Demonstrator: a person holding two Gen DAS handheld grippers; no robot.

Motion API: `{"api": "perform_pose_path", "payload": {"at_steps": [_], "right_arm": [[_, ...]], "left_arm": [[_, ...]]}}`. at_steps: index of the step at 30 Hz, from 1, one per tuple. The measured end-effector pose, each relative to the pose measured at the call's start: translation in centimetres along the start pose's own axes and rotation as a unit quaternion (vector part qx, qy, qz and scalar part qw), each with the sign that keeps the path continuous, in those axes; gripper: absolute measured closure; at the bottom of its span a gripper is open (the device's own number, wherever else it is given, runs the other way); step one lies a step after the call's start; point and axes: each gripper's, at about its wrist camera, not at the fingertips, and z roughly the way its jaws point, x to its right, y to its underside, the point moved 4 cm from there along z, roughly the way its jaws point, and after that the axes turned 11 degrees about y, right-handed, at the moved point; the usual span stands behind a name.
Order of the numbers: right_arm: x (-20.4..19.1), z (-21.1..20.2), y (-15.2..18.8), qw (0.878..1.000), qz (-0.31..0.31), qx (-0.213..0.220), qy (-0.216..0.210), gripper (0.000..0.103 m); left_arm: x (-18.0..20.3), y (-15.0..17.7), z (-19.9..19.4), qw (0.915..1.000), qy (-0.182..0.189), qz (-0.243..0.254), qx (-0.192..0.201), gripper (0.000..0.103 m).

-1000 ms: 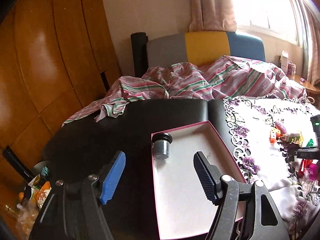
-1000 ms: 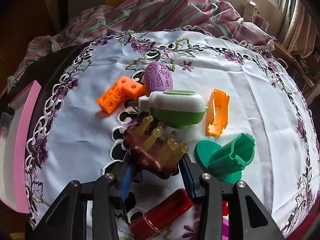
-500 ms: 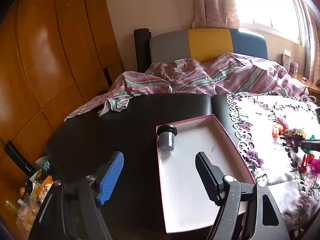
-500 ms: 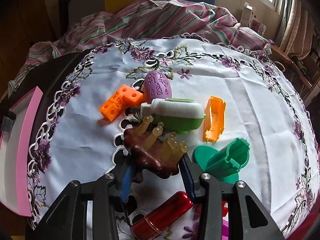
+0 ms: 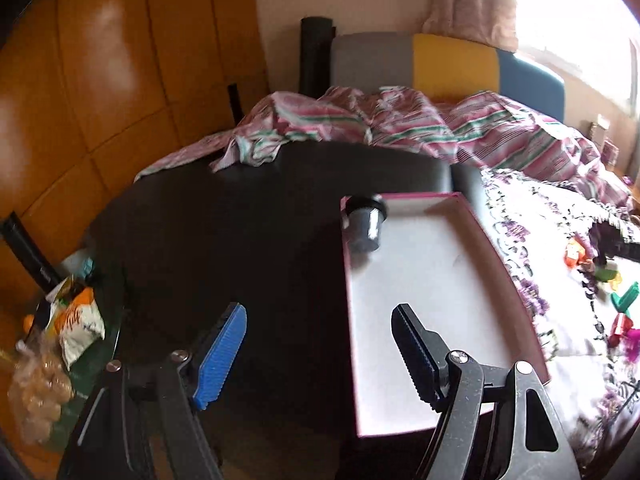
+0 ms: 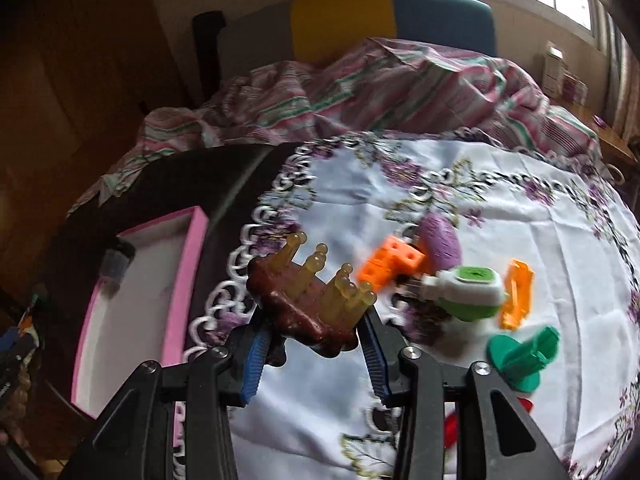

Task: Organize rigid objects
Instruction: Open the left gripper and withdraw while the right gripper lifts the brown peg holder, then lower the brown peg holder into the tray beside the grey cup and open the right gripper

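The right tool [image 6: 316,356] is clenched on the brown pegged brush [image 6: 304,304], lifted clear of the tablecloth [image 6: 500,184] at frame centre, likely bound for the pink-rimmed box [image 6: 188,264] at left, while the left tool [image 5: 316,356] hangs released beside it.

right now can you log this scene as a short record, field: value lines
left gripper: open, nothing between its pads
right gripper: shut on the brown massage brush, which is off the cloth
pink-rimmed box: on the dark table, white inside
in the box: one small grey black-capped jar, lying in the far corner
on the embroidered tablecloth: purple egg, orange cube block, green-and-white gadget, orange clip, green stand
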Motion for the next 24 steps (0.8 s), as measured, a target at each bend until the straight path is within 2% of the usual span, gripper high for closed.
{"api": "perform_pose_path", "payload": {"at_steps": [5,8,11,17,24], "right_arm": [[-9.1,1.4,-0.6,0.995,-0.068,-0.01,-0.079,0.06],[-14.2,3.0,0.2,0.989,-0.108,-0.026,-0.1,0.06],[-17.6,4.7,1.3,0.985,-0.128,-0.046,-0.108,0.06],[-21.1,7.2,2.7,0.983,-0.137,-0.067,-0.104,0.06],[-23.0,8.8,2.4,0.983,-0.139,-0.071,-0.095,0.06]], "left_arm": [[-1.8,0.9,0.4,0.9997,-0.013,-0.021,-0.009,0.027],[-2.5,0.9,0.2,0.9995,-0.014,-0.028,-0.002,0.027],[-2.8,0.7,0.0,0.9995,-0.013,-0.03,0.004,0.027],[-2.8,0.5,0.0,0.9996,-0.003,-0.029,0.003,0.027],[-2.4,0.4,0.4,0.9995,0.006,-0.031,-0.001,0.027]]}}
